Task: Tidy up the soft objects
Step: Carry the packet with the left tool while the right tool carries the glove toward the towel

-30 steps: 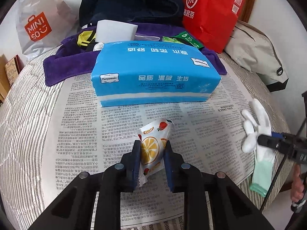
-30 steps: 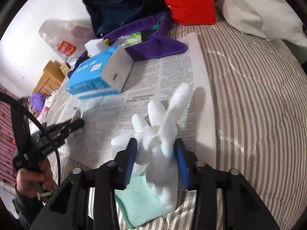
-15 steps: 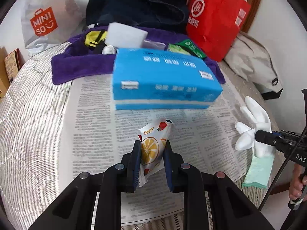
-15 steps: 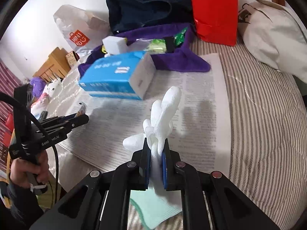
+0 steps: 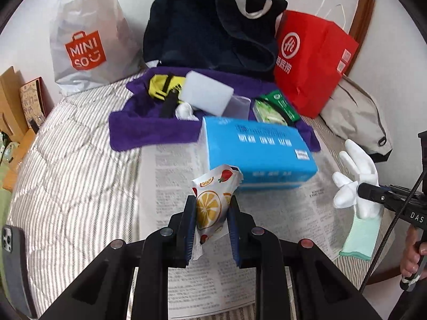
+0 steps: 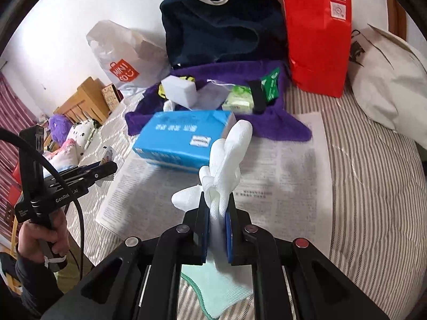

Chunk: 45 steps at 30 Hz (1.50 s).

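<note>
My left gripper pinched the fruit-print packet, right gripper clamped the white glove — purple towel lay ahead of both, beyond the tissue pack.

A small fruit-print pouch with orange slices and strawberries stands upright, pinched at its middle above the newspaper. A white glove with a mint-green cuff hangs squeezed at the palm, fingers bunched and pointing up, cuff dangling below.
</note>
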Each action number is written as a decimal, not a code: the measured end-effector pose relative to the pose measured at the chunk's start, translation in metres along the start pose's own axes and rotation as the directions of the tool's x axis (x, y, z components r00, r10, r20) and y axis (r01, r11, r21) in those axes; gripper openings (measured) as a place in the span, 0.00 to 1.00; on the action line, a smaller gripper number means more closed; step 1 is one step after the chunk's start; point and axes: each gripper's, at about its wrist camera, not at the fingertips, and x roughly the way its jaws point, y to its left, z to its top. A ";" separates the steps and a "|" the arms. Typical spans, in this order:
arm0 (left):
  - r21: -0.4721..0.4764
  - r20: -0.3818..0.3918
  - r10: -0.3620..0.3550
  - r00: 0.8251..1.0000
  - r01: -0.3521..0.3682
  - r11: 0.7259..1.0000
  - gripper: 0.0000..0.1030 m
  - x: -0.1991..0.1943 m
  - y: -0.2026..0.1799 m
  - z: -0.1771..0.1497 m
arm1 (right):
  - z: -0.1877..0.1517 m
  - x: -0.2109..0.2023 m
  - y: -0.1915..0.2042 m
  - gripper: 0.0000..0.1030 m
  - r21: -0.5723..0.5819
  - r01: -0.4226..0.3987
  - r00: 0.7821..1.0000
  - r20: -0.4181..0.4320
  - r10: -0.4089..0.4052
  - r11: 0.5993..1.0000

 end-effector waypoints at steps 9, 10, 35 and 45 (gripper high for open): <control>-0.008 0.024 0.000 1.000 0.000 1.000 0.21 -0.006 0.007 0.018 | 0.015 0.000 0.007 0.10 -0.004 -0.015 1.000 0.012 0.015 1.000; -0.005 0.025 0.000 1.000 0.000 1.000 0.21 -0.005 0.007 0.020 | 0.017 0.000 0.007 0.10 -0.003 -0.014 1.000 0.015 0.014 1.000; 0.003 0.062 0.003 0.998 -0.003 1.000 0.21 0.011 0.027 0.082 | 0.088 0.014 0.008 0.10 -0.014 -0.005 0.997 0.076 0.006 1.000; 0.014 0.076 0.005 0.997 -0.006 1.000 0.21 0.025 0.031 0.111 | 0.118 0.026 0.010 0.10 -0.025 -0.008 0.995 0.095 0.010 1.000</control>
